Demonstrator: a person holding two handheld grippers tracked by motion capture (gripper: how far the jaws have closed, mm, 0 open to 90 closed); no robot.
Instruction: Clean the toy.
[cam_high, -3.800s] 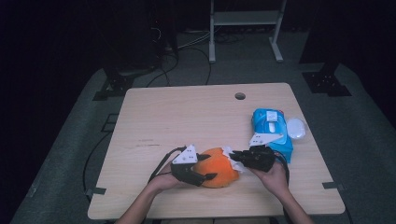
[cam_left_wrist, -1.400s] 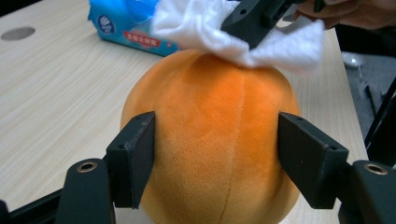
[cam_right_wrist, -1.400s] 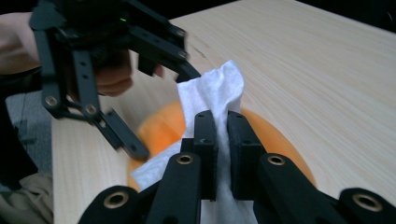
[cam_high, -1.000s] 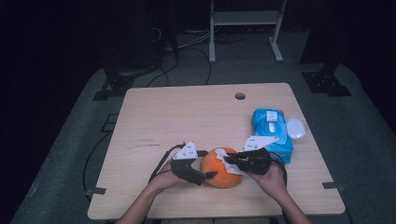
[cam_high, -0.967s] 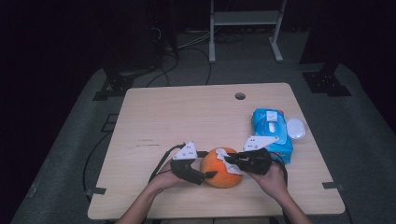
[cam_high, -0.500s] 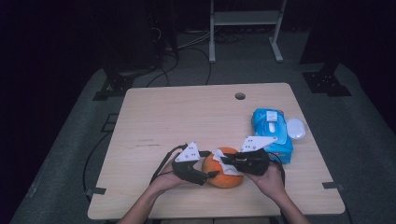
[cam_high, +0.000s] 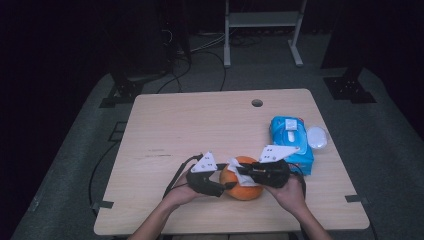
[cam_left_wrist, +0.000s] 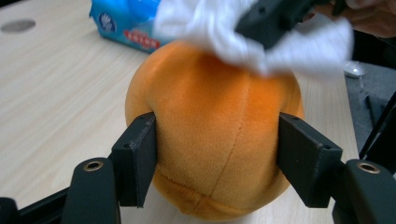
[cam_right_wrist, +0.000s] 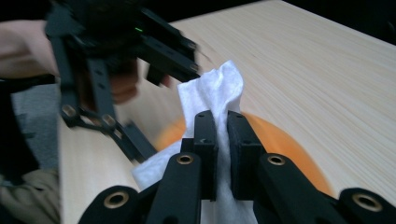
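Left tool (cam_left_wrist: 217, 154): jaws have just closed in, now clamping orange plush ball (cam_left_wrist: 219, 135) at both sides. Right tool (cam_right_wrist: 220, 140): clenched on white wipe (cam_right_wrist: 212, 93), pressed atop ball. Ball: on worktop (cam_high: 200, 125), near front edge. Blue wipe pack (cam_high: 290, 142): just right.

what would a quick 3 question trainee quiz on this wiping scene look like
1. True or false: the right gripper is shut on the white wipe.
2. What does the left gripper clamp? A) blue wipe pack B) orange plush ball C) table edge
3. Where does the blue wipe pack lie, seen from above?

Key
1. True.
2. B, the orange plush ball, a jaw on each side.
3. On the table, right of the ball, beside the right hand.
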